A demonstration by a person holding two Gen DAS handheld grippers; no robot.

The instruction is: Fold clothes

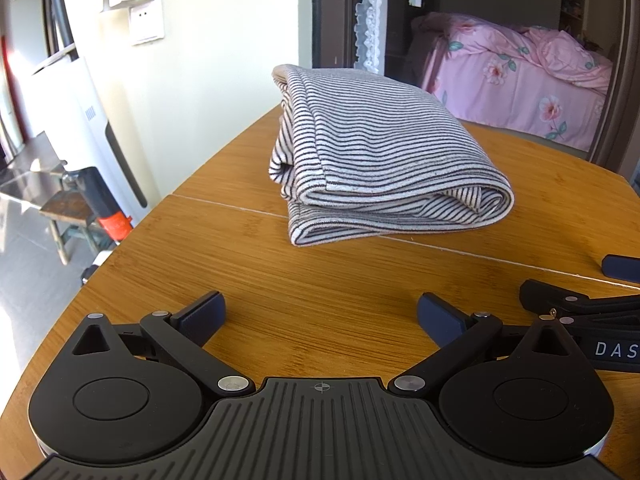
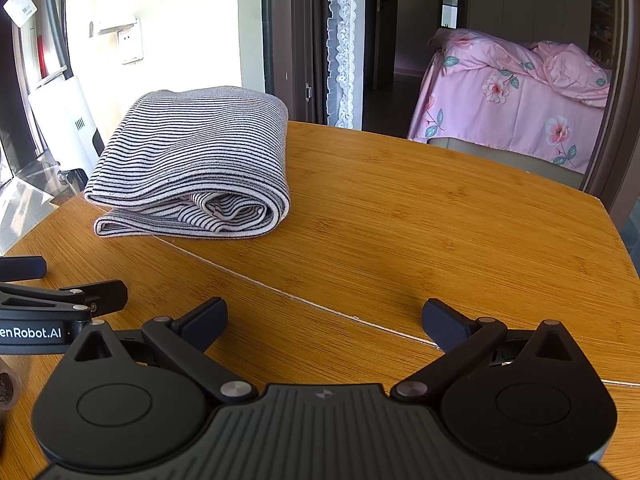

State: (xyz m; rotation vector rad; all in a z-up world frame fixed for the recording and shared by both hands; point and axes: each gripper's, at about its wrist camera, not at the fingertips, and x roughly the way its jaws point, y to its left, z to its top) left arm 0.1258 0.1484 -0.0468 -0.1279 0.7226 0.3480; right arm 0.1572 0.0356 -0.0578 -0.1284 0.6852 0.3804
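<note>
A black-and-white striped garment (image 1: pixel 376 152) lies folded into a thick bundle on the wooden table (image 1: pixel 320 280), toward its far side. The right wrist view has the same striped garment (image 2: pixel 192 164) at the far left of the table (image 2: pixel 400 220). My left gripper (image 1: pixel 320 314) rests low over the near part of the table, open, nothing between its fingers. My right gripper (image 2: pixel 325 318) is open too and holds nothing. Both stand well short of the garment. Each gripper shows at the edge of the other's view: the right gripper (image 1: pixel 592 304) and the left gripper (image 2: pixel 48 300).
The table has a seam (image 2: pixel 304 304) running across it and a rounded edge at the left. Beyond it are a wall with a socket (image 1: pixel 146 20), a white appliance (image 1: pixel 80 120), a small stool (image 1: pixel 68 208), a doorway with a lace curtain (image 2: pixel 344 40) and a pink floral bed (image 2: pixel 516 96).
</note>
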